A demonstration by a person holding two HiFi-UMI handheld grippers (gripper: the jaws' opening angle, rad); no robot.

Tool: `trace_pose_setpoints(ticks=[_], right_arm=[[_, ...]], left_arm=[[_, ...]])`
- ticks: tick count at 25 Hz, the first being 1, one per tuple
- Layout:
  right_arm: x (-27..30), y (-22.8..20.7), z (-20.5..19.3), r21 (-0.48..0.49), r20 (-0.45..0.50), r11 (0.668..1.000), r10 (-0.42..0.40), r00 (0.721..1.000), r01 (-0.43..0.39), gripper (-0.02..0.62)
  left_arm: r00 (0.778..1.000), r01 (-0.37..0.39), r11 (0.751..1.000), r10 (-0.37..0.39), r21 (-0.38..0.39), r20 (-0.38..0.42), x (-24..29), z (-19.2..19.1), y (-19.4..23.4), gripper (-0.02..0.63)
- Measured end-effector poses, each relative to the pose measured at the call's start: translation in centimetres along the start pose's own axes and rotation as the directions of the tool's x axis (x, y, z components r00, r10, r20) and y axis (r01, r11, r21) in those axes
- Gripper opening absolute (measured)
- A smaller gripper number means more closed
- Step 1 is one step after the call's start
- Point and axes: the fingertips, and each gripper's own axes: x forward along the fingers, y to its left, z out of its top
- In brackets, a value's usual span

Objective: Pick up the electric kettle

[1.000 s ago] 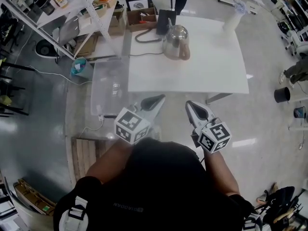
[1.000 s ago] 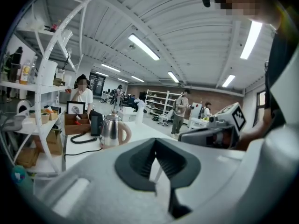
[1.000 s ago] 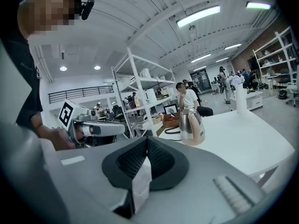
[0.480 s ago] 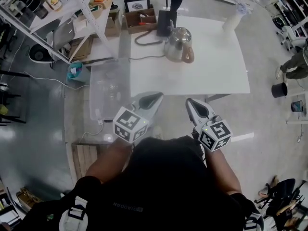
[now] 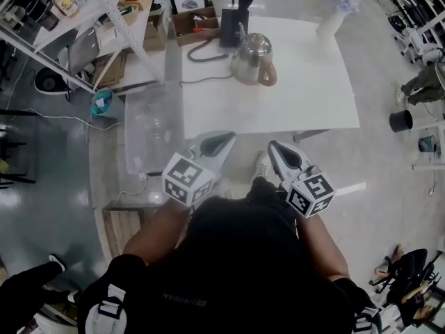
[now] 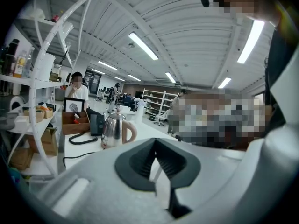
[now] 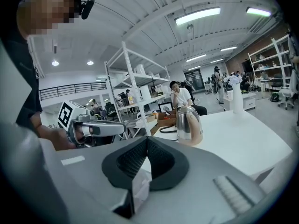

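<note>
Both pairs of fingers are pressed together with nothing between them as the left gripper (image 5: 224, 142) and right gripper (image 5: 276, 149) are held side by side, tips close to the near edge of a white table (image 5: 313, 96). Well beyond the fingertips, toward the table's far edge, the stainless electric kettle (image 5: 250, 56) stands upright, its tan handle turned to the right gripper's side. A black cord (image 5: 203, 51) curls beside it on the left gripper's side. Farther out that way stand a clear plastic bin (image 5: 149, 127) and a white shelf rack (image 5: 104, 12). A seated person (image 7: 180, 97) sits behind the table.
</note>
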Motion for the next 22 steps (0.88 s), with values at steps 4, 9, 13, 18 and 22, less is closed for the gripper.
trace_pose_setpoints(ticks=[4,9,13,18,22], right_arm=[[0.7,0.0,0.4,-0.014,-0.002,1.0,0.022,1.0,-0.022,0.005],[1.5,-0.4,1.3,-0.036,-0.003,0.998,0.05,0.999,-0.05,0.005],[2.1,-1.4,1.6,-0.034,-0.008,0.997,0.063,0.998,-0.063,0.005],[2.8,-3.4,1.8,-0.02,-0.016,0.997,0.07,0.997,-0.071,0.005],[3.3,-4.9,2.5,-0.017,-0.016,0.996,0.083,0.996,-0.083,0.005]], left_arm=[[1.0,-0.017,1.0,0.017,-0.002,0.005,-0.1,0.0,0.3,0.003],[0.999,-0.038,0.999,0.038,-0.011,0.022,0.5,0.5,0.4,0.003],[0.999,-0.049,0.999,0.05,-0.013,0.017,1.4,0.8,1.0,0.003],[0.998,-0.07,0.997,0.07,-0.02,0.006,2.8,1.2,2.1,0.003],[0.997,-0.082,0.996,0.082,-0.021,0.0,4.4,1.9,2.6,0.003]])
